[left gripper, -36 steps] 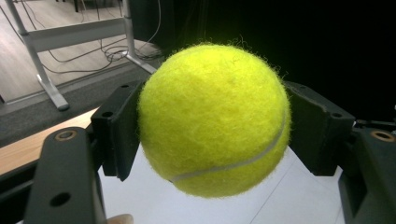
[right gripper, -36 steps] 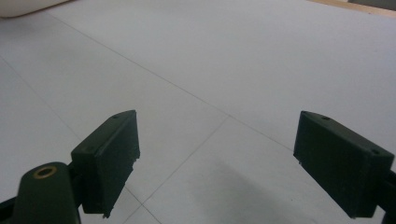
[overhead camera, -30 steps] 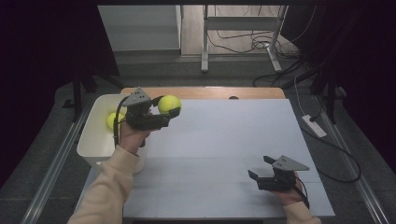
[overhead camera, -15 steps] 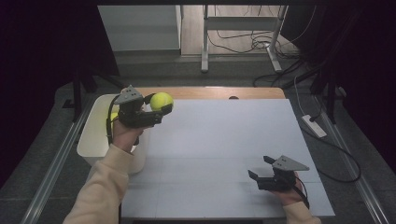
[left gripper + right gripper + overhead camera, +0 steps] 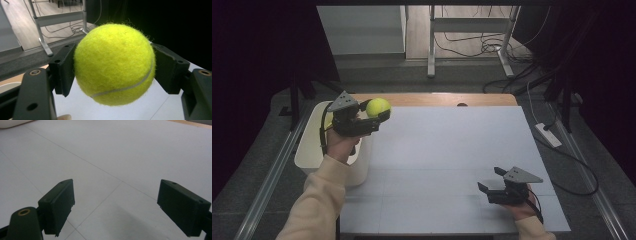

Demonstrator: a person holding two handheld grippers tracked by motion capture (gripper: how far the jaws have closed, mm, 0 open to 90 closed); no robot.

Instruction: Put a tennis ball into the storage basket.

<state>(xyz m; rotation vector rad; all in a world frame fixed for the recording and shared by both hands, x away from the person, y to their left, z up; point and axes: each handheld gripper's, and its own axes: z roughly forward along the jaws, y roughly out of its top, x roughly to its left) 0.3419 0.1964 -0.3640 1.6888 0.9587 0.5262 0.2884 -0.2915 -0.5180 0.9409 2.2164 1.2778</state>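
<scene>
High view: we see the left gripper (image 5: 371,116) clamping the ball (image 5: 378,107), now shifted further left than a second ago, held up over the table's (image 5: 452,150) far-left corner beside the bin (image 5: 312,159). We judge a drop into the bin is coming. The right gripper (image 5: 492,186) sits unchanged near the front-right edge, jaws apart, empty.

Left gripper view: both jaws press the ball's sides.

Right gripper view: open jaws over bare table, plenty of room.

Left gripper (image 5: 377,116): raised, jaws clamped on a ball (image 5: 378,107).
Right gripper (image 5: 492,181): low, jaws wide apart.
</scene>
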